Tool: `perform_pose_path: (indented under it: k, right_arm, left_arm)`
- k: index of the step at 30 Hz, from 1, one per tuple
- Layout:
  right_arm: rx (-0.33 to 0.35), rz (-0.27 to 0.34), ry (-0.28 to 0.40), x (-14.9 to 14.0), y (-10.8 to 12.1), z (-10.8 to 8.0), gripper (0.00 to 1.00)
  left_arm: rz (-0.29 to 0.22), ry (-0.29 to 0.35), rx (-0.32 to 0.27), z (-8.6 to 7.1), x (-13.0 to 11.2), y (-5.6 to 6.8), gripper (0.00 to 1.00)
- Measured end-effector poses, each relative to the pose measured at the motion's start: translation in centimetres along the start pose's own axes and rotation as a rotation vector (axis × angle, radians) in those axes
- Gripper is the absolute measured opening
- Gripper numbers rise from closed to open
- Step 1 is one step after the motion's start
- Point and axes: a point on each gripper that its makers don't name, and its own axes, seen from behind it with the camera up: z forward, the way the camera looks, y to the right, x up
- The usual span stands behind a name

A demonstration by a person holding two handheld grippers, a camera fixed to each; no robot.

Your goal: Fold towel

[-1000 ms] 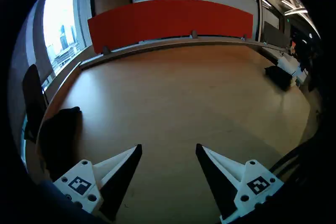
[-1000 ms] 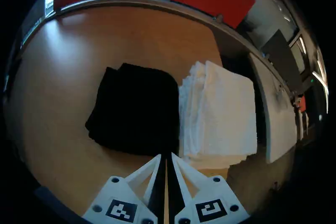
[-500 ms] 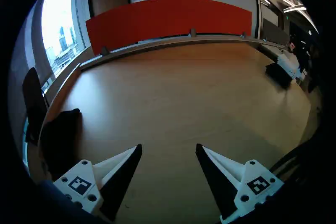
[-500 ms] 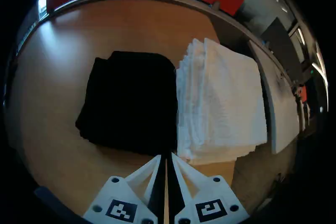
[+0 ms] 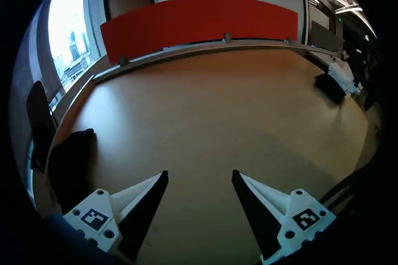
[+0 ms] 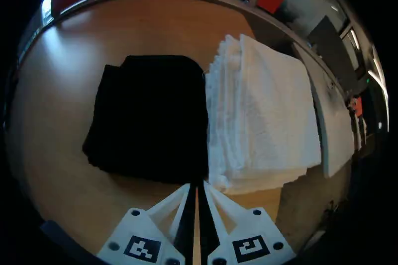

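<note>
The left gripper (image 5: 199,188) hangs over a bare stretch of the wooden table (image 5: 209,111), its jaws spread wide and holding nothing. A long red partition (image 5: 199,21) runs along the table's far edge, and a bright window (image 5: 69,41) stands to one side. In the right gripper view, the right gripper (image 6: 197,189) is clenched, its two fingers drawn together with only a thin slit between them and nothing seen in their grip. Its tips sit at the near edge of two folded piles lying flat on the table: a black towel (image 6: 149,116) and a thick stack of white towels (image 6: 263,121), side by side and touching along one edge. The fingers point at the seam between them. From the left gripper view, the piles lie well away at the table's far side.
</note>
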Motion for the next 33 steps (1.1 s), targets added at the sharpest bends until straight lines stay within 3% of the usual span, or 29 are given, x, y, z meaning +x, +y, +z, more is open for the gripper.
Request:
perform_pose_path:
  k: [23, 25, 28, 30, 33]
  right_arm:
    - [0.007, 0.002, 0.06, 0.3, -0.8, -1.8, 0.33]
    - [0.014, 0.002, 0.065, 0.4, -1.0, -2.1, 0.46]
    - [0.027, 0.002, 0.077, 0.7, -1.6, -2.4, 0.72]
    - [0.035, 0.002, 0.086, 0.9, -2.0, -2.6, 0.79]
    - [0.035, 0.003, 0.095, 1.2, -2.3, -2.7, 0.79]
  left_arm:
    - [0.0, 0.009, -0.017, 0.3, 0.3, 0.6, 0.95]
    - [-0.001, 0.011, -0.017, 0.3, 0.3, 0.5, 0.95]
    - [-0.003, 0.013, -0.018, 0.3, 0.3, 0.4, 0.95]
    - [-0.005, 0.014, -0.018, 0.2, 0.2, 0.4, 0.95]
    - [-0.008, 0.015, -0.017, 0.2, 0.2, 0.2, 0.95]
